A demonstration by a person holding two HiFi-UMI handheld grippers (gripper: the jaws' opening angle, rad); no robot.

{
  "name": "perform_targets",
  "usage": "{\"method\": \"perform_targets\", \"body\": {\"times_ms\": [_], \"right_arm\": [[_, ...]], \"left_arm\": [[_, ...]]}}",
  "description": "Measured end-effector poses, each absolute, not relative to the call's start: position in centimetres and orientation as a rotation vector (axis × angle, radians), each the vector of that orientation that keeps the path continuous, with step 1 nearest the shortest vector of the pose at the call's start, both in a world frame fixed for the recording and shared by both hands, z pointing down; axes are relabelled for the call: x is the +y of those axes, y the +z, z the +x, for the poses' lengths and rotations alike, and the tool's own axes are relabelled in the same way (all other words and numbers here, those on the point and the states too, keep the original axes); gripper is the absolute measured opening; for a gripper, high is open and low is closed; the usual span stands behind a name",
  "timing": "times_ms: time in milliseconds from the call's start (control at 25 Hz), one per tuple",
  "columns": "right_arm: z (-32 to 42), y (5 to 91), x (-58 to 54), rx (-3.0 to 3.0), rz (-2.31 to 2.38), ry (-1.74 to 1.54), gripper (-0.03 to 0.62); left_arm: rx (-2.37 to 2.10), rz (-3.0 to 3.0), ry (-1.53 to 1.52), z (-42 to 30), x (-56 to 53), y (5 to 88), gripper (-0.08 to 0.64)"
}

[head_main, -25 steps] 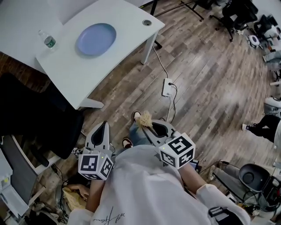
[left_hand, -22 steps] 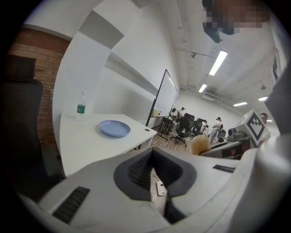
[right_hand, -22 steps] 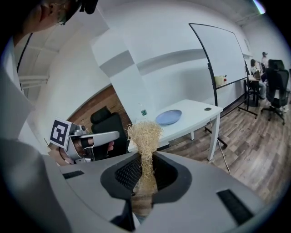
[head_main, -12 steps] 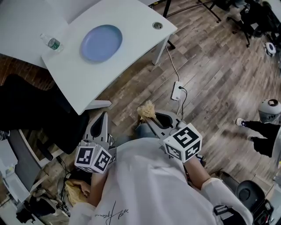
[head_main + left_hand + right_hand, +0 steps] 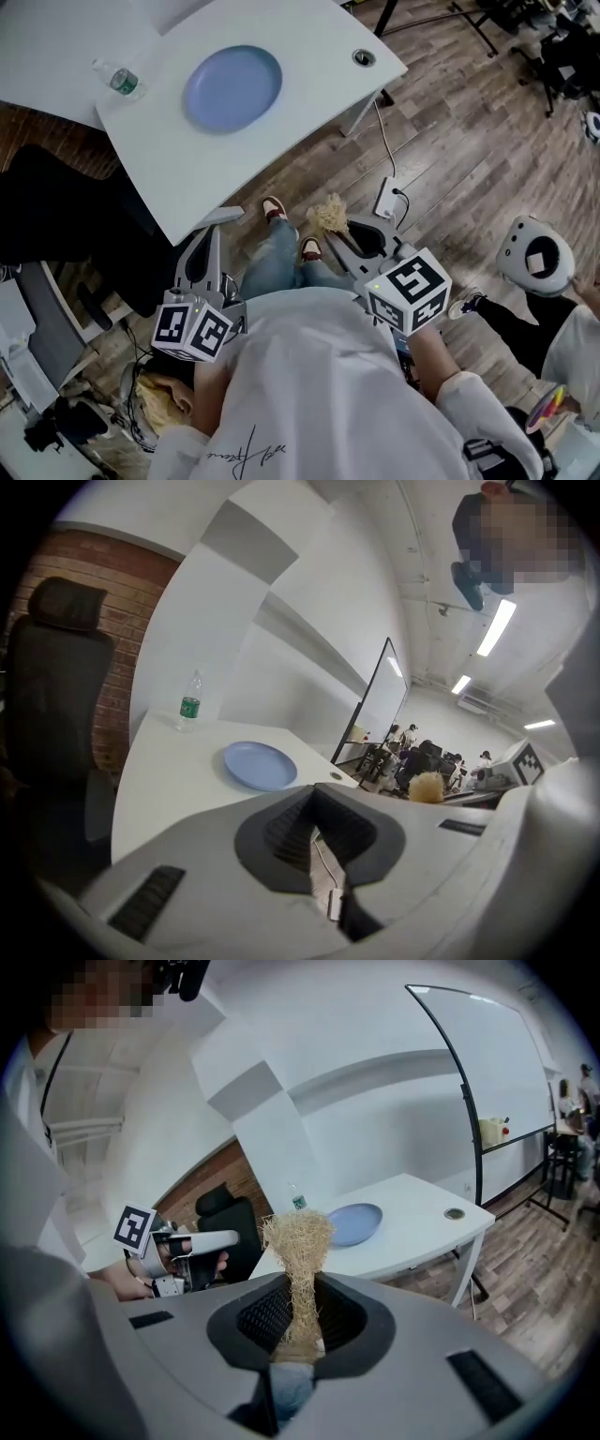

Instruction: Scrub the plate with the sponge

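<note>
A light blue plate [image 5: 232,89] lies empty on the white table [image 5: 309,56], also visible as the plate [image 5: 260,765] and the plate [image 5: 354,1224] from the gripper views. My right gripper [image 5: 330,220] is shut on a straw-coloured fibrous sponge [image 5: 327,213], held over the wooden floor well short of the table. The sponge [image 5: 296,1241] sticks up from between the right gripper's [image 5: 298,1321] jaws. My left gripper [image 5: 202,255] hovers near the table's front corner, and the left gripper [image 5: 317,841] is shut on nothing.
A small water bottle [image 5: 120,81] stands left of the plate. A cable hole [image 5: 364,58] sits near the table's right corner. A black office chair [image 5: 56,234] stands left. A power strip [image 5: 389,199] with its cord lies on the floor. People sit at the right.
The table and plate have slid right and nearer in the head view as the person steps towards them. Both grippers keep their pose, the right still holding the sponge.
</note>
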State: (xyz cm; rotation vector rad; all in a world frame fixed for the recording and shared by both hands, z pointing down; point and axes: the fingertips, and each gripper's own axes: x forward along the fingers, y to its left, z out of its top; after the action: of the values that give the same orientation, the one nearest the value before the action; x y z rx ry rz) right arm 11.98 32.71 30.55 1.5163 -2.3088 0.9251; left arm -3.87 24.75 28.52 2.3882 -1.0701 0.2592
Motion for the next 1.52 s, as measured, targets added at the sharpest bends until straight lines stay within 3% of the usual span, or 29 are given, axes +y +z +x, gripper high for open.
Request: {"method": "perform_targets", "body": {"times_ms": [800, 1520], "right_arm": [[12.2, 30.0, 13.5, -2.283, 1.462, 0.860, 0.044], [13.7, 34.9, 4.8, -2.078, 1.421, 0.843, 0.043]], "left_arm": [[-1.147, 2.402, 0.217, -4.7, 6.1, 28.6, 0.002], [-1.124, 2.308, 0.313, -6.2, 0.8, 34.0, 0.000]]}}
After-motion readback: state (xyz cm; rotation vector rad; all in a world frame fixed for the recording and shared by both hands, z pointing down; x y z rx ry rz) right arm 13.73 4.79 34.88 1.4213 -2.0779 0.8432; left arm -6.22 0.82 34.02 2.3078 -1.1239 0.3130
